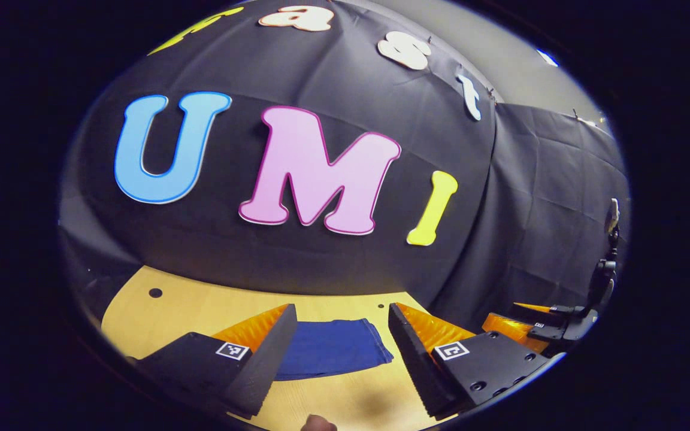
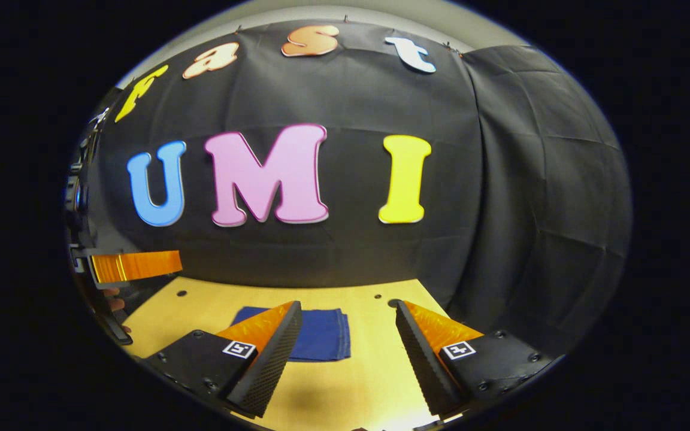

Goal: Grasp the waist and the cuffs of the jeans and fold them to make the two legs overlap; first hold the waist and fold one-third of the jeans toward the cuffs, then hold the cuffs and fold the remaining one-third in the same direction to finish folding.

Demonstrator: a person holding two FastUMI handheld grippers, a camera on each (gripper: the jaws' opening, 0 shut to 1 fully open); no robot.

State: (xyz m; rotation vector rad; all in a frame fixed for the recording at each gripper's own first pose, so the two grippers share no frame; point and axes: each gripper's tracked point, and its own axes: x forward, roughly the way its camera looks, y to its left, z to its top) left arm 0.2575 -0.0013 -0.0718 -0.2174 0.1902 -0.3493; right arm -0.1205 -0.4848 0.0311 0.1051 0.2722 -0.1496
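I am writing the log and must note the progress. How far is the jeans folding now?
It looks finished. The jeans lie on the wooden table as a compact flat rectangle, so the folds appear done. Nothing is in hand: the left claw and right claw are both open above the table, holding nothing. No fold seems left.

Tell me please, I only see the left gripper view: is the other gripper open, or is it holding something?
Observer: In the right gripper view, the right gripper is open, with nothing between its fingers.
Operator: Is it grabbing the jeans?
Observer: No. The folded jeans lie flat on the wooden table ahead of it, partly behind one finger, with their right edge in plain sight.
Operator: Can you see my gripper from there?
Observer: Yes, the left gripper shows at the far left edge, off to the side of the jeans.
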